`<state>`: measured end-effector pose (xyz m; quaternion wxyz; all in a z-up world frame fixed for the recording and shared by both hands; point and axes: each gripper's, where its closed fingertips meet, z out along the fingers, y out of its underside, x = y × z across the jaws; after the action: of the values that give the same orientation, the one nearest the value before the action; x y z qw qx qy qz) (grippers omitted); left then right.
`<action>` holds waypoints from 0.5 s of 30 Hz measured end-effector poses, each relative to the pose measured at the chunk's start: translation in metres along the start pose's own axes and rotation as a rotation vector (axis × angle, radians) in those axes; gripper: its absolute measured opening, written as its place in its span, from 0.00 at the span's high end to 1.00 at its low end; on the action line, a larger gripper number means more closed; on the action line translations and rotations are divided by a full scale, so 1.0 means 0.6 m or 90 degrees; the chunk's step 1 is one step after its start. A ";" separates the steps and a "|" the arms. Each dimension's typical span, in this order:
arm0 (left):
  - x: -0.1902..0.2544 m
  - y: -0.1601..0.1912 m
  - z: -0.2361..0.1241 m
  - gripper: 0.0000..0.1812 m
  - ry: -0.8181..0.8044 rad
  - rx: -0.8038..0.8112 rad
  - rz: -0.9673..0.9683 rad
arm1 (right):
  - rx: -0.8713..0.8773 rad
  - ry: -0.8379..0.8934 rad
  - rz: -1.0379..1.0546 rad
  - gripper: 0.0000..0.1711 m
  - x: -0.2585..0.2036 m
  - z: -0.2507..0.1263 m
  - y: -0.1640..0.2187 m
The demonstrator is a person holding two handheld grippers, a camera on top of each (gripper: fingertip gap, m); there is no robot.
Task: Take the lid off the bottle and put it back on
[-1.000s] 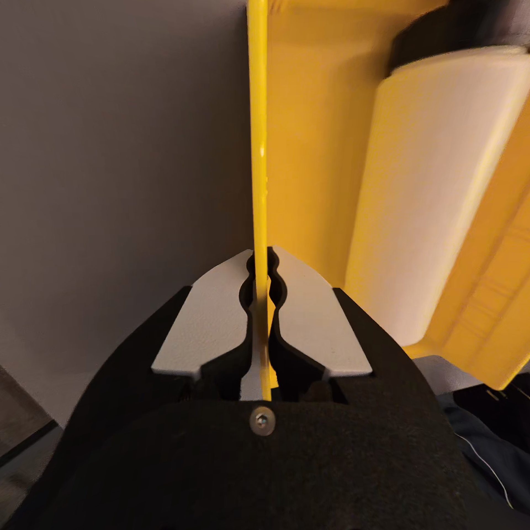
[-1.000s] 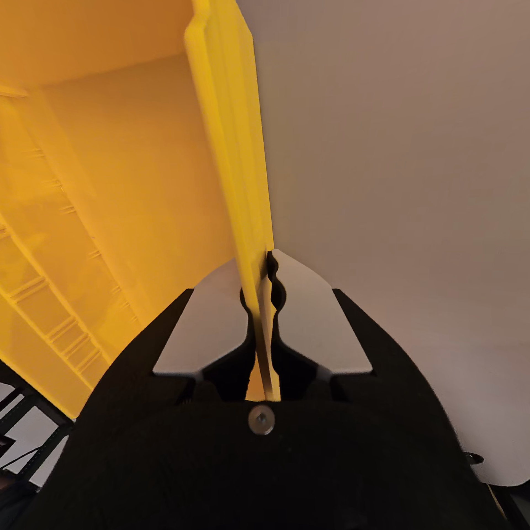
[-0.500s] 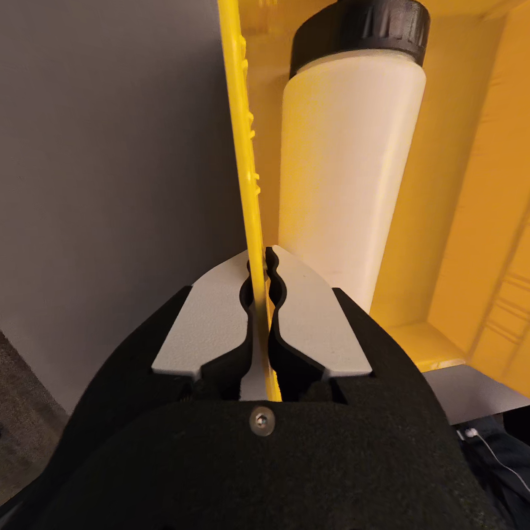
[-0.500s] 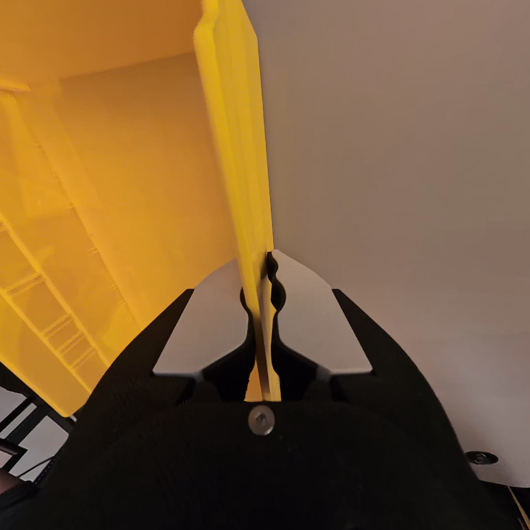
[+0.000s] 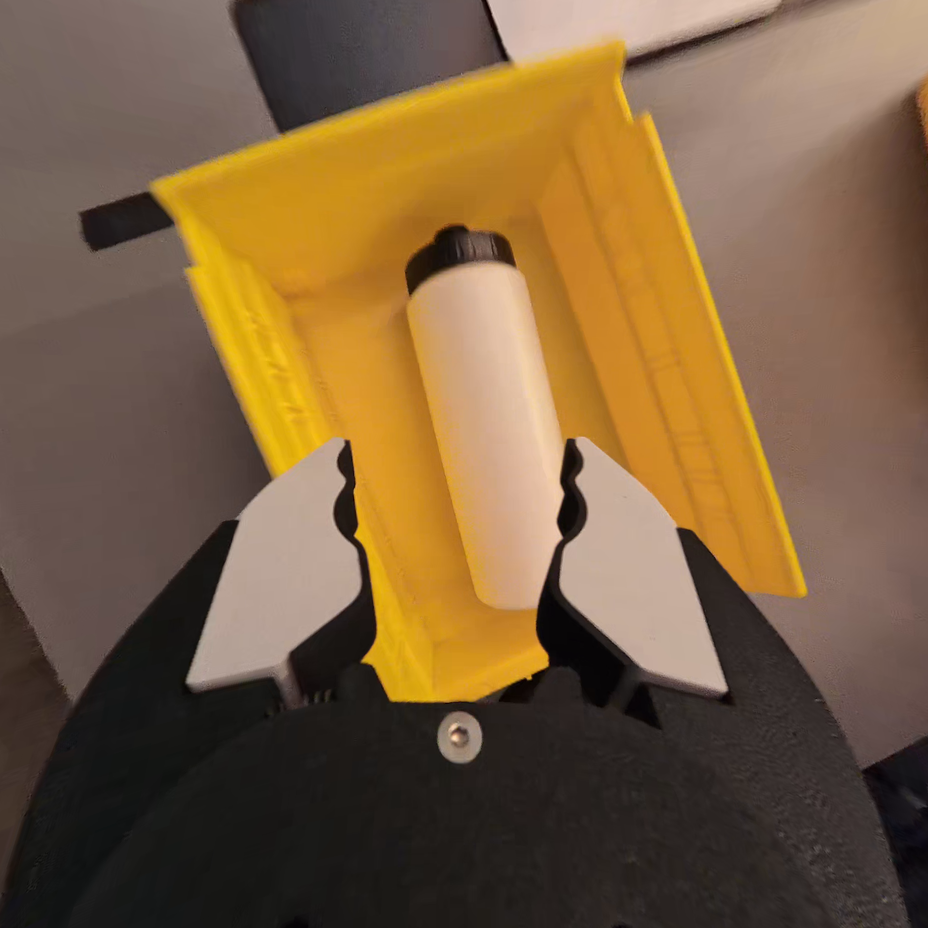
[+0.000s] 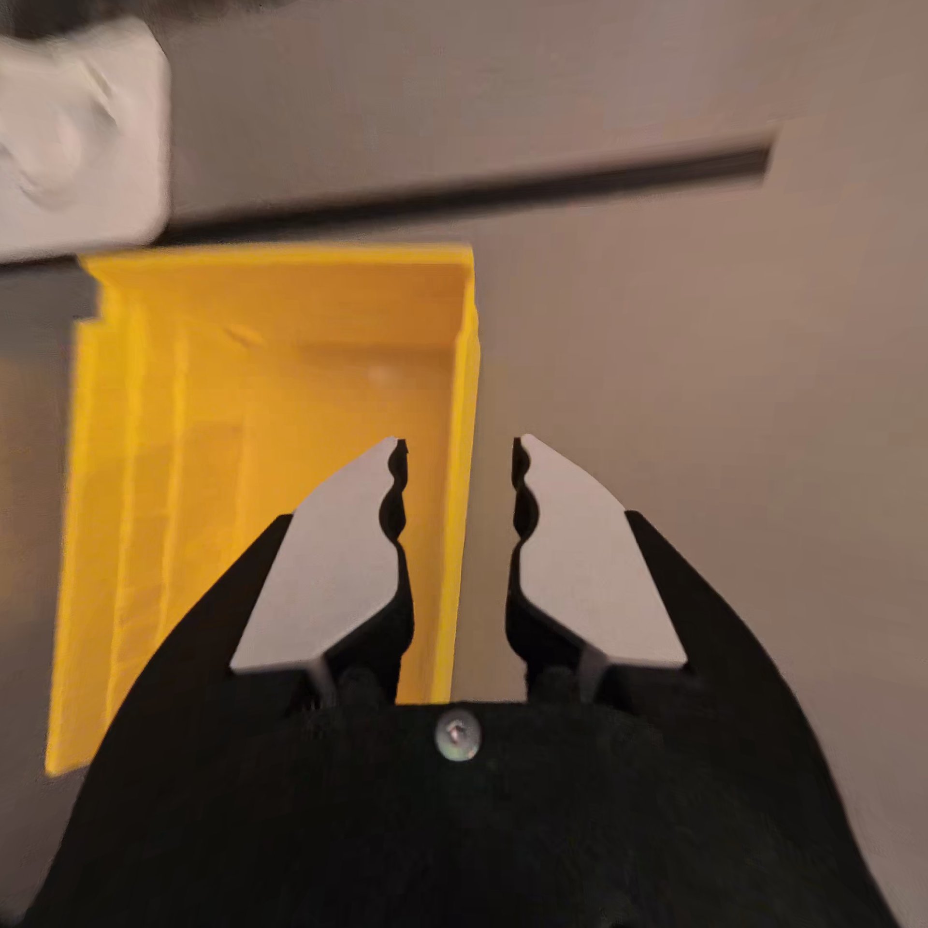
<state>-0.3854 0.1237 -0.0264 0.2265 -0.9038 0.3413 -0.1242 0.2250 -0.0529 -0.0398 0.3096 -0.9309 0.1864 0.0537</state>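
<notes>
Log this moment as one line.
left gripper: open | right gripper: open | bottle: lying in yellow bin | lid: on

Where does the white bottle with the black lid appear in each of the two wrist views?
Left wrist view: the white bottle lies in the middle of the picture, inside the yellow bin, with its black lid pointing away from the camera.
Right wrist view: the bottle is not in it; the visible part of the bin interior is bare.
Shared landmark: the yellow bin, centre in the left view, left of centre in the right view.
</notes>
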 end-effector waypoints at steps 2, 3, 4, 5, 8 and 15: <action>0.036 0.016 0.036 0.56 -0.032 -0.063 0.052 | 0.130 -0.028 -0.008 0.76 -0.025 -0.049 -0.046; 0.049 0.022 0.057 0.57 -0.041 -0.092 0.068 | 0.179 -0.057 -0.010 0.76 -0.044 -0.072 -0.062; 0.057 0.030 0.076 0.56 -0.051 -0.124 0.075 | 0.220 -0.086 -0.014 0.76 -0.062 -0.091 -0.073; 0.063 0.037 0.093 0.55 -0.055 -0.157 0.076 | 0.253 -0.108 -0.022 0.76 -0.078 -0.106 -0.079; 0.106 0.046 0.127 0.55 0.032 -0.212 0.006 | 0.295 -0.133 -0.056 0.77 -0.105 -0.121 -0.083; 0.095 0.104 0.162 0.52 0.019 -0.371 -0.026 | 0.266 -0.204 -0.101 0.77 -0.146 -0.125 -0.070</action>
<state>-0.3417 0.0753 -0.1375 -0.0504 -0.9354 0.3479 -0.0386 0.1585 -0.0391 0.0625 0.5239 -0.8381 0.0684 0.1361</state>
